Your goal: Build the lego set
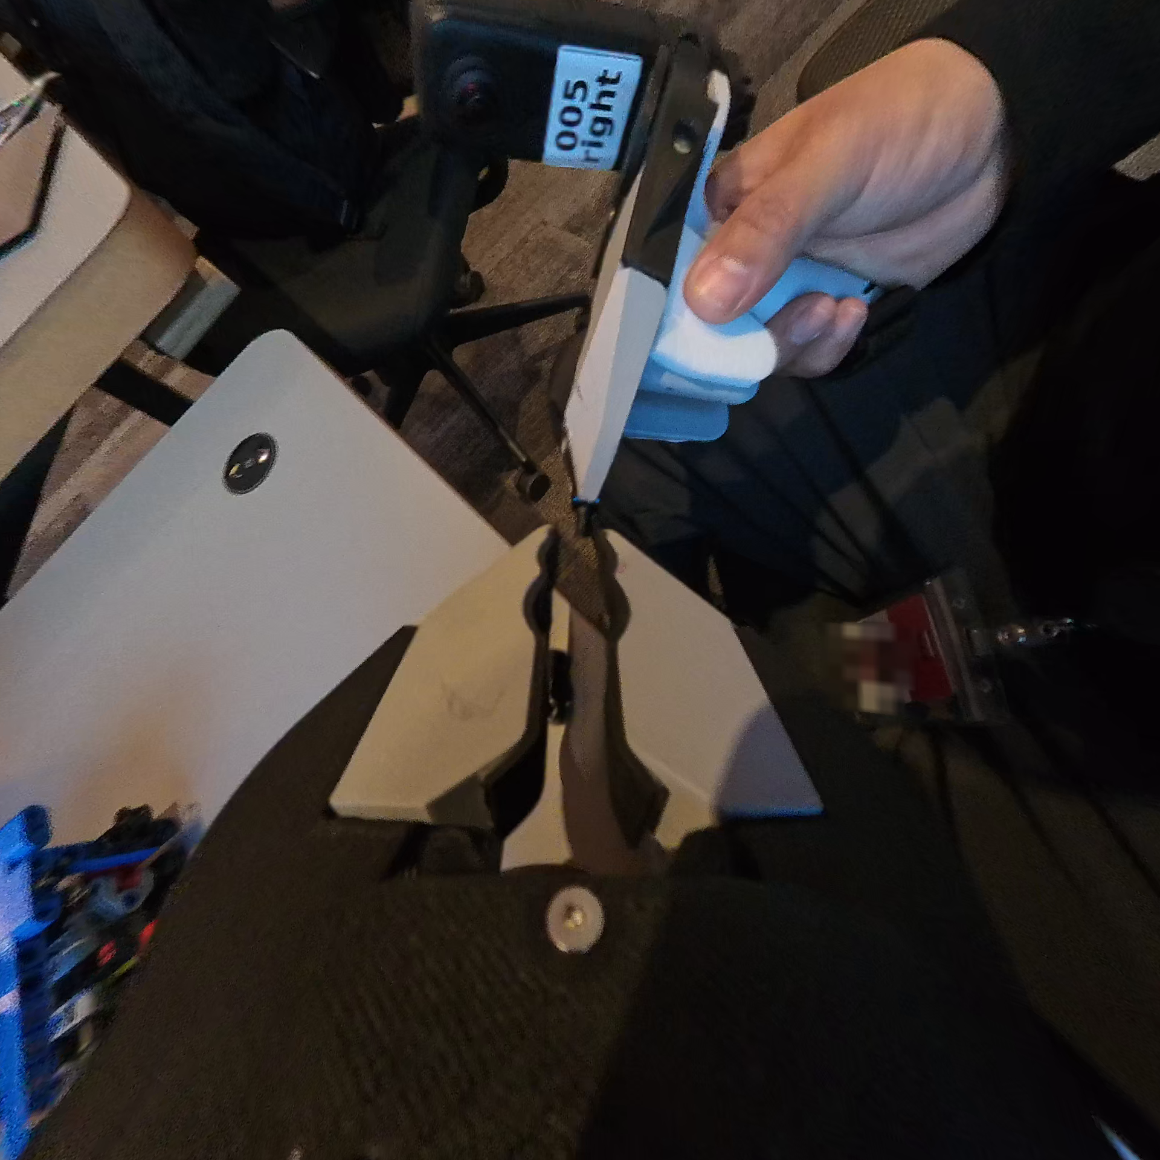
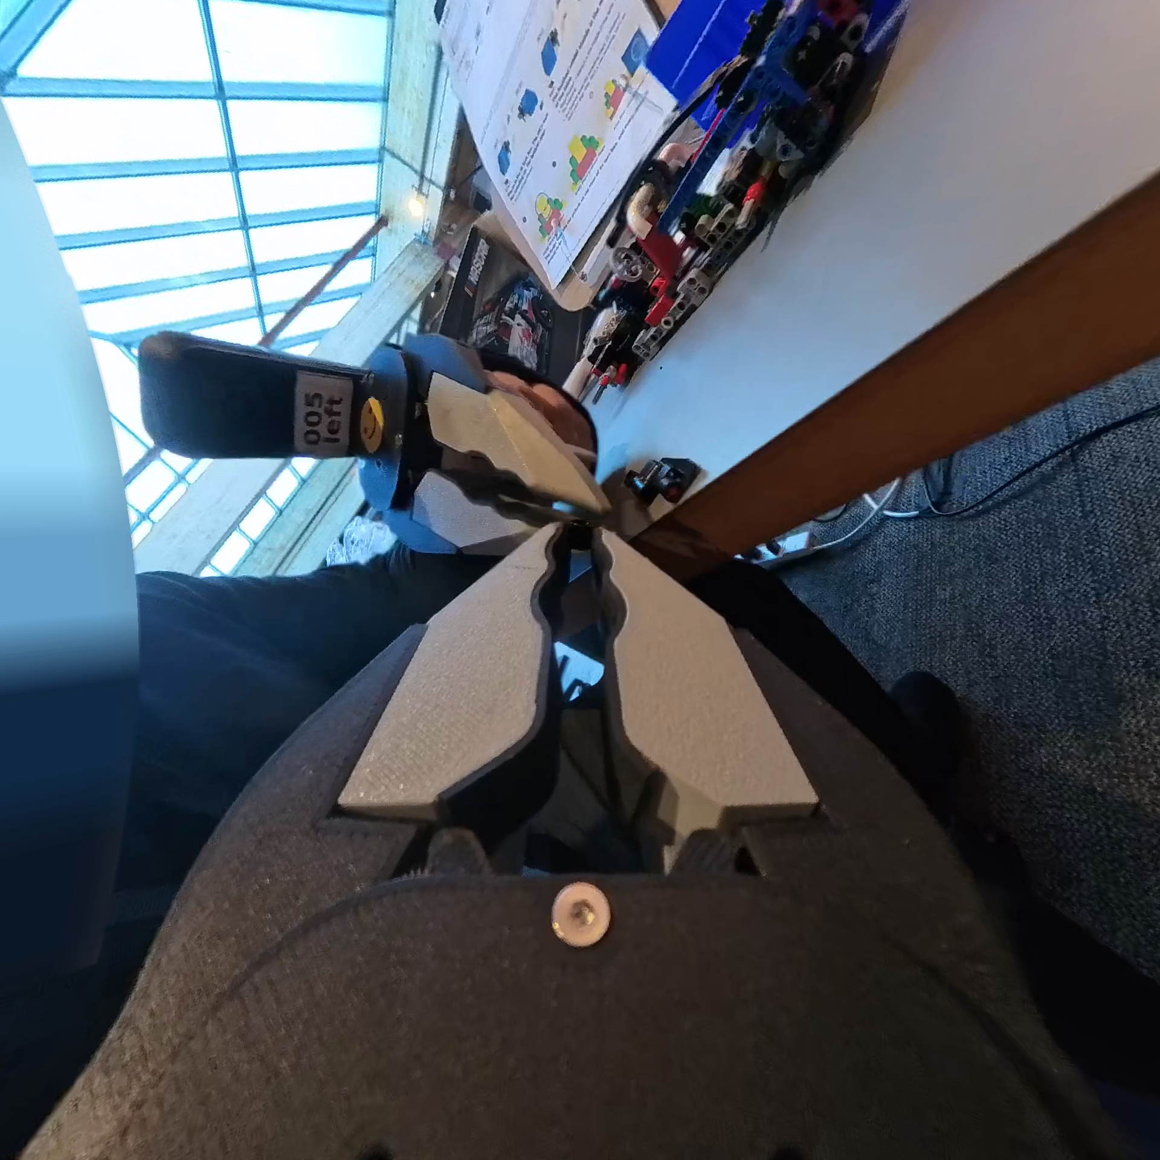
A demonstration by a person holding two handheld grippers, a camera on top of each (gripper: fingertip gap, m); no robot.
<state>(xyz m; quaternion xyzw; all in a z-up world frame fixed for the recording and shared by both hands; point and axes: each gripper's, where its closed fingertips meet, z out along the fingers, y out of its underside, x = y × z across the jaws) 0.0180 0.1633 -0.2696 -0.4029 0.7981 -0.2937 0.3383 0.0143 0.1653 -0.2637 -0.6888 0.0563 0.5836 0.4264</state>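
Note:
My left gripper (image 1: pixel 580 533) and my right gripper (image 2: pixel 579 533) meet tip to tip in the air, just off the table's corner. Each has its jaws nearly closed on a small black Lego piece (image 1: pixel 587 511), also seen in the right wrist view (image 2: pixel 577 533). I cannot tell whether it is one piece or two pressed together. The right gripper (image 1: pixel 590 496) comes down from above, held by a hand (image 1: pixel 847 188). The left gripper (image 2: pixel 599 510) comes in from the left. The partly built blue, black and red Lego model (image 2: pixel 722 188) stands on the white table (image 2: pixel 879 282).
A small black Lego part (image 2: pixel 662 477) lies near the table's wooden edge (image 2: pixel 910 408). An instruction booklet (image 2: pixel 565 125), a blue box (image 2: pixel 697 56) and the dark set box (image 2: pixel 496 301) lie beyond the model. An office chair (image 1: pixel 408 282) stands on the carpet behind the table corner. The grippers are tip to tip, or close to it.

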